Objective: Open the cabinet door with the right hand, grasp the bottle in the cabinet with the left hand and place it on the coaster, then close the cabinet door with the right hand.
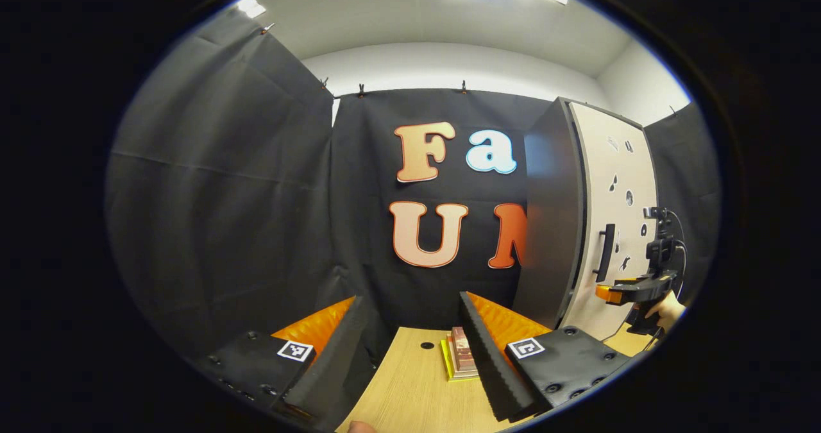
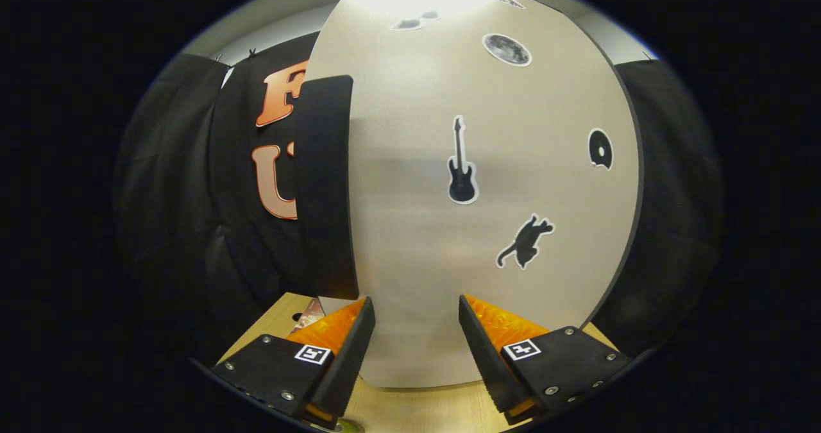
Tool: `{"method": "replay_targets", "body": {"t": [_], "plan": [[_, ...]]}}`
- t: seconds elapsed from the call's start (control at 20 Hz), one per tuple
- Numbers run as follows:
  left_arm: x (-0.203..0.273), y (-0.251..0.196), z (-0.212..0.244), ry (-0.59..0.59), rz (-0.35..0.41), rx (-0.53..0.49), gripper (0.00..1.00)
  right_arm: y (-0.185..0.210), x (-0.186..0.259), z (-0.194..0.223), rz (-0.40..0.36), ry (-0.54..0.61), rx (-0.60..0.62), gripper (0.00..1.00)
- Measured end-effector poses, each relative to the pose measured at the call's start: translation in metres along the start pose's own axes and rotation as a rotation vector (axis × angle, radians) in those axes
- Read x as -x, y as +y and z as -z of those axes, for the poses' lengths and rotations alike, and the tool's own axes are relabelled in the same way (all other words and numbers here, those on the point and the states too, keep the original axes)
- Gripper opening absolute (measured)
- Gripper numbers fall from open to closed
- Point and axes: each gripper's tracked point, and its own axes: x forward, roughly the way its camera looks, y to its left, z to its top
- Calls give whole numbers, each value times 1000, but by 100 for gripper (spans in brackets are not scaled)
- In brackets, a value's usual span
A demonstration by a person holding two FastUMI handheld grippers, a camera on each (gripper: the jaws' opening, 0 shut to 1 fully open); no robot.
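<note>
Cabinet (image 1: 564,215) shut, door (image 2: 487,183) flush, handle (image 1: 605,252) untouched; bottle is out of sight behind it. Right gripper (image 2: 410,349) jaws spread, nothing held, facing the door at close range. Left gripper (image 1: 410,356) spread too, empty, over the table (image 1: 410,388); coaster (image 1: 458,356) lies between its fingers, near cabinet's base.

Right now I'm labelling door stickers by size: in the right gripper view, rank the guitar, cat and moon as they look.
1. guitar
2. cat and moon: look alike, and fisheye distortion leaves it unsure.
</note>
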Motion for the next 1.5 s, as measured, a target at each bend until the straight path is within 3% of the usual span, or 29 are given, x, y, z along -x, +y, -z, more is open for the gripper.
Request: {"method": "replay_targets", "body": {"t": [0.25,0.65,1.0,1.15,1.5], "plan": [[-6,-7,-31,-38,13,0,94,-54,67,-24,37,-9,6,82],[-7,-16,-103,-138,39,7,94,-132,199,-117,92,-129,36,82],[17,15,-160,-168,-78,-83,94,-201,303,-183,222,-263,49,82],[24,25,-180,-200,-116,-86,94,-219,333,-197,266,-293,71,82],[45,17,-181,-217,-160,-82,94,-233,345,-182,248,-280,55,82]]}}
